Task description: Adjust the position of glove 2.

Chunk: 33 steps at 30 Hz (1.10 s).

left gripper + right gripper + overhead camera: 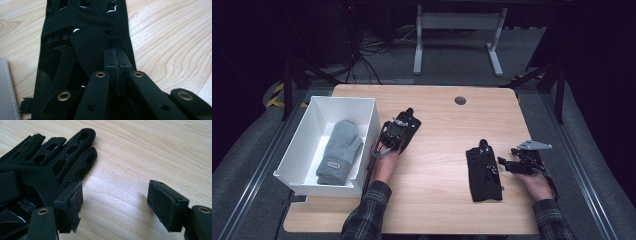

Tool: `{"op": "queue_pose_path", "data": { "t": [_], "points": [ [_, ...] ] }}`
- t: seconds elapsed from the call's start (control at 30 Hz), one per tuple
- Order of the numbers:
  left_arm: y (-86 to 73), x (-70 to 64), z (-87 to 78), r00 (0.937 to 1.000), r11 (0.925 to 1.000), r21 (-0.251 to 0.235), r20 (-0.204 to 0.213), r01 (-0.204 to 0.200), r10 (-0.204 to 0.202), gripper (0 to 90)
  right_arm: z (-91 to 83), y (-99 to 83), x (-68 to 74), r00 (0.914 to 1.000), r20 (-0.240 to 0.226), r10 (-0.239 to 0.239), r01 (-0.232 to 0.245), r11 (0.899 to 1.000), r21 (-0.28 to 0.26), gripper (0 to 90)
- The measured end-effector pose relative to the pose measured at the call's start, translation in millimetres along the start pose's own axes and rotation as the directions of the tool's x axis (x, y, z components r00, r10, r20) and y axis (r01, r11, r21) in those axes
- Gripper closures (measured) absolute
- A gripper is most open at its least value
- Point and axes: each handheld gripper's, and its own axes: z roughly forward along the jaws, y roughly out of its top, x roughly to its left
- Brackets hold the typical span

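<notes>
Plaid flannel sleeves (367, 215) can be seen at the very bottom of the high view, one hand on each tool. Just past the right hand, the right gripper (507, 165) is held low over the pale wood-grain tabletop (442, 150). Its jaws are spread wide apart, nothing between them. Right beside it, a flat black glove (484, 172) is laid out, fingers pointing away from the person. The glossy ribbed finger panels and matte fabric are only made out in the right gripper view (62, 157), where the left foam-padded finger (75, 202) is seen at the glove's edge.

Further in, the left gripper (404, 122) is parked next to a white plastic bin (367, 145). In the left gripper view its jaws are pressed together, apparently pinched on a fabric flap of a second black glove (85, 42), with faint raised lettering visible. A fuzzy grey knit mitten (339, 152) is lying inside the bin, cuff toward the person.
</notes>
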Motion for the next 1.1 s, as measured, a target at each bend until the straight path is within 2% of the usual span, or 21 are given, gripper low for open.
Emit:
{"op": "queue_pose_path", "data": {
  "t": [0.1, 0.13, 0.23, 0.37, 0.47, 0.63, 0.8, 0.87, 0.9, 0.93, 0.97, 1.1],
  "points": [
    [-0.8, -5.5, -2.0, 0.9995, 0.9997, 0.012, 0.023, -0.02, 0.02, 90.0, 0.3, 0.1, 0.1, 1.0, -0.001, 0.0, 0.0, 1.0, 0.0, 28.3],
    [-1.8, -8.0, -2.6, 0.9992, 0.9998, 0.011, 0.036, -0.019, 0.019, 90.0, 0.3, 0.1, 0.1, 1.0, -0.002, 0.0, 0.0, 1.0, 0.001, 28.2],
    [-6.4, -19.3, -4.7, 0.9971, 0.9987, -0.003, 0.056, -0.05, 0.05, 90.0, 0.4, 0.2, 0.2, 1.0, -0.002, 0.001, -0.001, 1.0, 0.002, 27.7],
    [-10.4, -36.5, -7.0, 0.9893, 0.9974, -0.011, 0.128, -0.071, 0.071, 90.0, 0.5, 0.4, 0.2, 1.0, -0.002, 0.001, -0.001, 1.0, 0.003, 27.2],
    [-12.5, -48.4, -7.6, 0.9848, 0.997, -0.019, 0.155, -0.075, 0.077, 90.0, 0.6, 0.4, 0.2, 1.0, -0.002, 0.0, 0.0, 1.0, 0.003, 27.2],
    [-16.6, -68.5, -10.5, 0.9752, 0.9953, -0.02, 0.199, -0.095, 0.097, 90.0, 0.7, 0.4, 0.3, 1.0, -0.003, 0.0, 0.0, 1.0, 0.003, 26.9],
    [-22.2, -90.0, -14.6, 0.963, 0.9923, -0.023, 0.239, -0.122, 0.124, 90.0, 0.7, 0.5, 0.3, 1.0, -0.003, 0.0, 0.0, 1.0, 0.003, 26.7],
    [-24.4, -100.3, -16.8, 0.9553, 0.99, -0.023, 0.26, -0.139, 0.141, 90.0, 0.7, 0.5, 0.3, 1.0, -0.003, 0.0, 0.0, 1.0, 0.004, 26.7],
    [-24.4, -100.3, -16.8, 0.9553, 0.99, -0.023, 0.26, -0.139, 0.141, 90.0, 0.7, 0.5, 0.3, 1.0, -0.004, -0.001, 0.001, 1.0, 0.004, 26.7],
    [-26.1, -108.4, -17.8, 0.949, 0.9881, -0.03, 0.275, -0.151, 0.153, 89.9, 0.7, 0.5, 0.3, 1.0, -0.004, -0.001, 0.001, 1.0, 0.003, 26.7],
    [-26.3, -110.7, -18.6, 0.945, 0.9873, -0.03, 0.286, -0.156, 0.158, 89.8, 0.7, 0.5, 0.5, 1.0, -0.005, 0.0, 0.0, 1.0, 0.004, 26.7],
    [-23.3, -113.7, -25.8, 0.9395, 0.9834, -0.047, 0.291, -0.175, 0.181, 89.3, 0.8, 0.5, 0.5, 1.0, -0.009, -0.002, 0.002, 1.0, 0.004, 26.7]
  ]
}}
